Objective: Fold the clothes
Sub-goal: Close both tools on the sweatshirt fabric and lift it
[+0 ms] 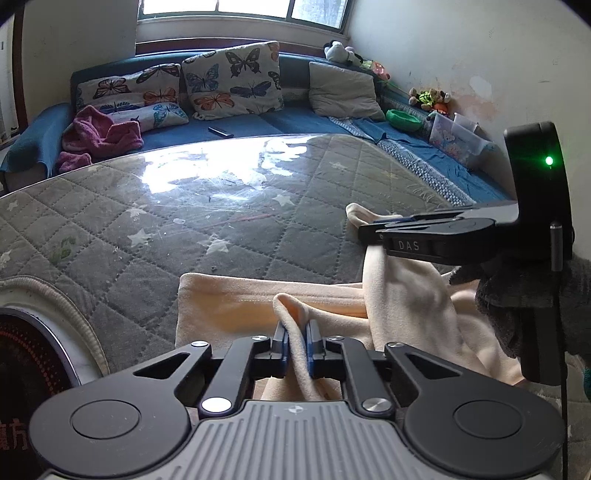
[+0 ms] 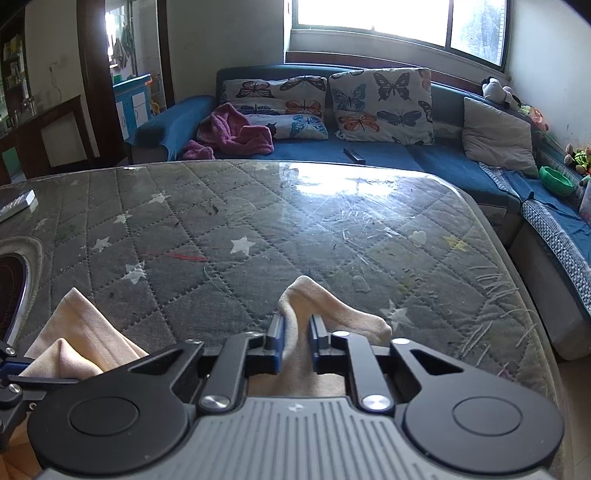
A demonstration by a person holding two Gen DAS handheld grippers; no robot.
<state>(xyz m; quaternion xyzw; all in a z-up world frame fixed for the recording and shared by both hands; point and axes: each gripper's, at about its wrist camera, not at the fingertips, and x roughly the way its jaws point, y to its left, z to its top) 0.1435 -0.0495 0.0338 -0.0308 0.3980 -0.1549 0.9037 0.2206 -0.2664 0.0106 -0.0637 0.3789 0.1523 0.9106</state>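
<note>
Quilted grey padding under a glossy clear sheet covers the bench point(image 2: 258, 221), with a blue sofa point(image 2: 388, 155) behind. My left gripper point(image 1: 295, 341) and right gripper point(image 2: 298, 341) each have fingers clamped on a pinched-up fold of the cream garment point(image 1: 229, 306). It lies at the near edge, long axis running across between my hands, soft, fleecy and creased. Ahead, the bench is free for carrying the edge forward.

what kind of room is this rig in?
Likely a home living room: a blue corner sofa with butterfly cushions under a window, stuffed toys on its back, and a table with a quilted cover under clear plastic.
</note>
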